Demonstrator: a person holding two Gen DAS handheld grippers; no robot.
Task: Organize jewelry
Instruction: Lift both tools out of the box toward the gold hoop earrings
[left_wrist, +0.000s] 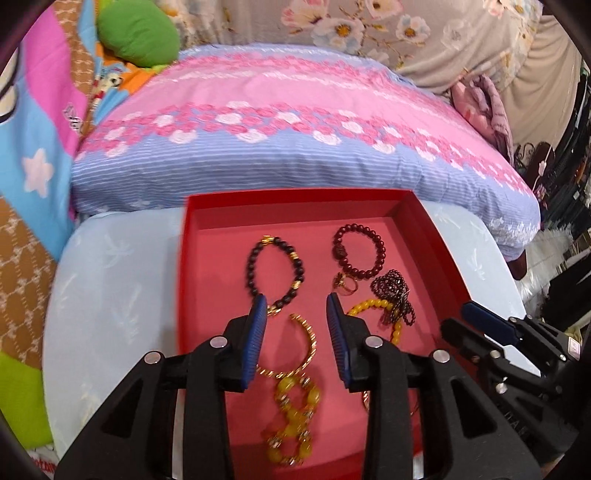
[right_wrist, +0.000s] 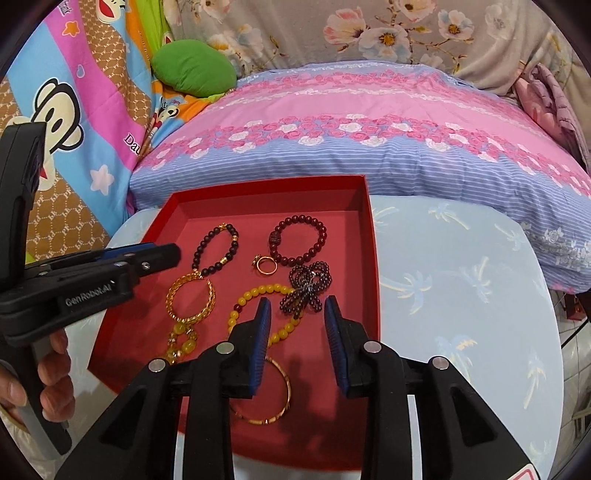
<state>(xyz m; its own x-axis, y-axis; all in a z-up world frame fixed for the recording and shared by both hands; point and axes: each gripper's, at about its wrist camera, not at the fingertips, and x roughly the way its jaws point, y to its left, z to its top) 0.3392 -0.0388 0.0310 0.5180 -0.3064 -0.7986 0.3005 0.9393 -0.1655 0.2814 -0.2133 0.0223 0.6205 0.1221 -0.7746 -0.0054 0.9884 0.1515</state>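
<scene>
A red tray (right_wrist: 373, 258) sits on a pale blue tablecloth (right_wrist: 461, 295) printed with palm trees, and everything below is placed relative to that tray.

At the tray's left side, the left gripper (left_wrist: 295, 306) hovers over the tray floor with its 2 blue-padded fingers (left_wrist: 255, 343) spread apart, holding nothing; in the right wrist view it reaches in from the left, gripped by a bare hand (right_wrist: 48, 380). Toward the tray's far left lies a dark bead bracelet with gold charms (right_wrist: 216, 251). Nearer the front on that side a gold chain bracelet (right_wrist: 190, 299) touches a chunky yellow bead bracelet (left_wrist: 293, 413).

In the tray's middle, a small gold ring (right_wrist: 266, 265) rests just beside a dark red bead bracelet (right_wrist: 299, 240) lying toward the far right corner. A yellow bead strand (right_wrist: 258, 295) curves through the centre, and a thin gold bangle (right_wrist: 273, 395) lies at the tray's front edge.

Toward the tray's right wall, a bunched string of tiny dark beads (right_wrist: 308, 291) overlaps the yellow strand. The right gripper (right_wrist: 297, 306) hangs above this area with its fingers parted and nothing between them.

Beyond the tray's far wall lies a pink and blue floral pillow (right_wrist: 369, 140), with a green cushion (right_wrist: 194, 68) off to its left.
</scene>
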